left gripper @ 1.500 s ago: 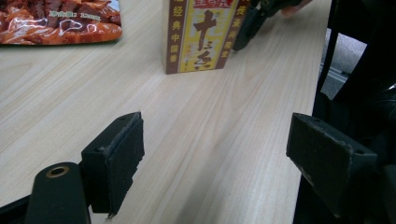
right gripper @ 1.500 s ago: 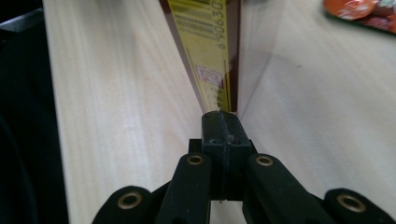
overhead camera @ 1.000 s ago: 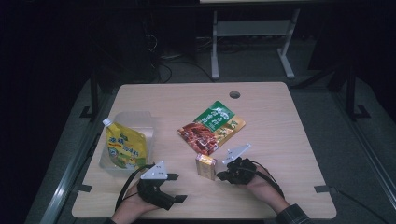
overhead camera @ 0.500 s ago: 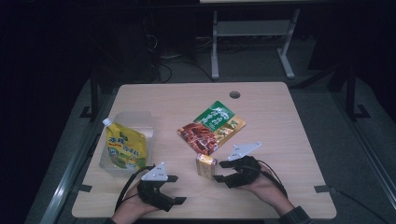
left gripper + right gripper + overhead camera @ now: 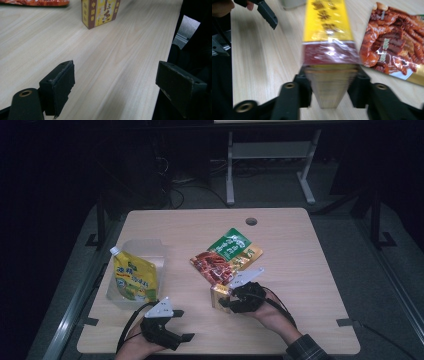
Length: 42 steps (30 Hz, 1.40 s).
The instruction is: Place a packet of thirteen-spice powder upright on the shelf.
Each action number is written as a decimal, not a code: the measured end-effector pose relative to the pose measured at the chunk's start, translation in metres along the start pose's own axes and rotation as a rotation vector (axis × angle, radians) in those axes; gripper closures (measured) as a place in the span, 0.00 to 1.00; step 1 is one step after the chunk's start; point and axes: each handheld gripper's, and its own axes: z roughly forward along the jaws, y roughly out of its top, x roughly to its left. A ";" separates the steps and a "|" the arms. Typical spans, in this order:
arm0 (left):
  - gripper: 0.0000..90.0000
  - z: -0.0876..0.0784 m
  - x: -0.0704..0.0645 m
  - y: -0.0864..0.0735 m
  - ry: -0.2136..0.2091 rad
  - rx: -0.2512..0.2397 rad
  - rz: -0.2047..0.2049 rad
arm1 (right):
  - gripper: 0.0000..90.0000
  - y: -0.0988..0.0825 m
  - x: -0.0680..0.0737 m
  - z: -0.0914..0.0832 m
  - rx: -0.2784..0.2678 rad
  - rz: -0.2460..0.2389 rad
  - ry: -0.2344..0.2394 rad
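A small yellow and maroon box (image 5: pixel 219 295) stands on the wooden table (image 5: pixel 300 250) near its front middle. My right gripper (image 5: pixel 227 301) has just been closing, and its pads now press on the sides of the box (image 5: pixel 328 30). In the right gripper view the gripper (image 5: pixel 329 87) holds the box's near end, which is blurred. My left gripper (image 5: pixel 184 325) rests at the table's front edge, left of the box, and is open with nothing between its pads. From the left gripper (image 5: pixel 115 77) view the box (image 5: pixel 100 12) stands farther off.
A red and green snack pack (image 5: pixel 225 257) lies just behind the box. At the left, a yellow spouted pouch (image 5: pixel 132 277) leans in a clear plastic container (image 5: pixel 145 247). A round cable hole (image 5: pixel 251 221) sits near the table's far edge.
My right gripper pulled back a little to the right, then came in again onto the box and rose slightly. The left gripper has stayed put.
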 end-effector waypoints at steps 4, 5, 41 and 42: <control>0.16 -0.001 -0.002 -0.004 0.001 0.011 -0.001 | 0.74 0.004 0.000 0.001 -0.002 -0.012 -0.006; 0.16 -0.001 -0.002 -0.005 0.001 0.017 -0.001 | 0.74 0.005 0.000 0.001 0.002 -0.015 -0.006; 0.17 0.002 -0.003 -0.001 -0.039 0.020 0.005 | 0.74 0.125 -0.007 0.060 -0.011 -0.239 0.109; 0.17 0.003 -0.003 -0.001 -0.040 0.022 0.009 | 0.74 0.128 -0.007 0.062 -0.017 -0.247 0.113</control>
